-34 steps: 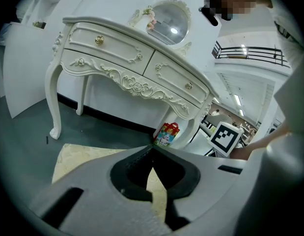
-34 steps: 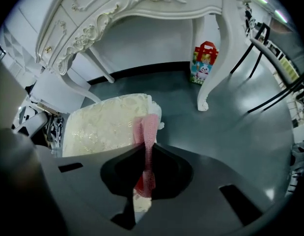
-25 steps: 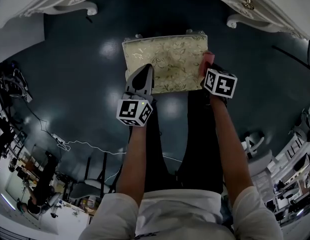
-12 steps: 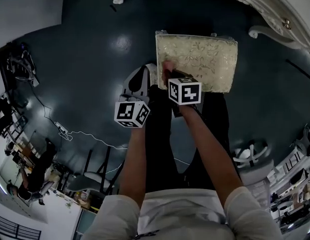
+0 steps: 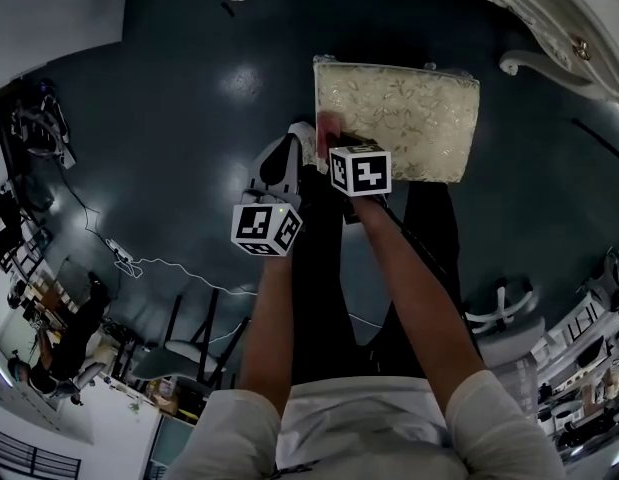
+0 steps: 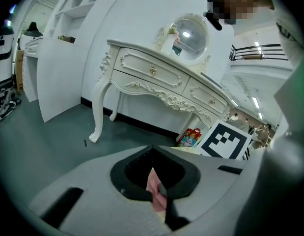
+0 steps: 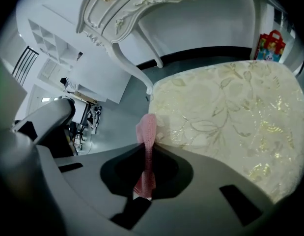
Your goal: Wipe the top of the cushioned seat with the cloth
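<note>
**Item: cushioned seat [image 5: 409, 118].** Pale, leaf-patterned top. Stands on the dark floor [image 5: 179, 108] in front of a white dressing table [image 6: 161, 77]. In the head view it lies ahead of the person and to the right of both tools.

**Item: cloth [image 7: 146, 127].** Pink and dotted. Clamped between the closed jaws of the right tool [image 7: 147, 156]. Its free end touches the seat at the left edge, near the front corner.

**Item: left tool [image 6: 154, 176].** Jaws drawn together, with a pink fold [image 6: 156, 194] nipped between them; it looks like similar fabric. The tool is off the seat, over the floor just beside the seat's left edge, and takes no part in the wiping.

**Step in hand (judged).** The end of a leftward wiping pass, with the cloth at the limit of the top.

**Next move (judged).** A return stroke to the right, offset toward the far edge so that untouched fabric is covered. The cloth should stay pressed flat and the grip unchanged.

**Change from earlier frames.**
- A second ago the right tool and cloth were at the seat's right edge. They have since crossed the whole top.
- Half a second ago the cloth sat slightly further in from the left edge.
- The left tool rested on the front-left corner a second ago and now hangs clear of it.
</note>
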The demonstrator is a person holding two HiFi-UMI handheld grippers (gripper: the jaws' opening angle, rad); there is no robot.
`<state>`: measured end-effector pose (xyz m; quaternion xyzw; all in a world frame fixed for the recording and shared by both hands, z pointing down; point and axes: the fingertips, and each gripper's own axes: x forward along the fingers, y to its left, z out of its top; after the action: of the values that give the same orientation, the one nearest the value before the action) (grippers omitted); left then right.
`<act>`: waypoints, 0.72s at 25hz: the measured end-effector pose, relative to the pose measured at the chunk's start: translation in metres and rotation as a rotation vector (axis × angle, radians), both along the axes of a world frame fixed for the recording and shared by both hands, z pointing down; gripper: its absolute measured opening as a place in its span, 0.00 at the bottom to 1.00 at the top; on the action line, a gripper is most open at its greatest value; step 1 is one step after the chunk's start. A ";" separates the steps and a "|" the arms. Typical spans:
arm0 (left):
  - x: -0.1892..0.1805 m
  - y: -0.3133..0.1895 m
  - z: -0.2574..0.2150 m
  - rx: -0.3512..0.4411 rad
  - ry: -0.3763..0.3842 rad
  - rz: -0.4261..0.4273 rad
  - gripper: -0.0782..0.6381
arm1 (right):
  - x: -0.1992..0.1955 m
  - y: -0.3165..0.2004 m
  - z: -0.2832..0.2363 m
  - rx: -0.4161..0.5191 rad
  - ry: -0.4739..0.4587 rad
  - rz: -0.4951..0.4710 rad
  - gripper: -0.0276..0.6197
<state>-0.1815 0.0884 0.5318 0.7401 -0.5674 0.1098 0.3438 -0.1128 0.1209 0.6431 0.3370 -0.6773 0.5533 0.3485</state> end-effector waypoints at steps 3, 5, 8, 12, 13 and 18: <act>0.019 -0.003 0.000 0.003 0.011 0.026 0.13 | 0.018 -0.001 -0.002 0.004 0.009 0.002 0.08; 0.029 -0.006 -0.001 0.007 0.015 0.034 0.13 | 0.031 -0.002 -0.003 0.008 0.018 0.001 0.08; 0.045 -0.011 -0.001 0.008 0.024 0.041 0.13 | 0.056 -0.005 -0.003 0.012 0.032 0.011 0.08; 0.070 -0.012 0.000 0.005 0.035 0.079 0.13 | 0.091 -0.006 -0.003 0.022 0.063 0.029 0.08; 0.076 -0.013 0.000 0.005 0.037 0.090 0.13 | 0.100 -0.006 -0.003 0.023 0.067 0.033 0.08; 0.114 -0.015 0.003 0.005 0.042 0.176 0.13 | 0.138 -0.007 -0.003 0.038 0.084 0.036 0.08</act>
<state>-0.0676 0.0731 0.5350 0.7900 -0.4931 0.1227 0.3431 0.0250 0.1136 0.6403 0.3787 -0.6663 0.5320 0.3600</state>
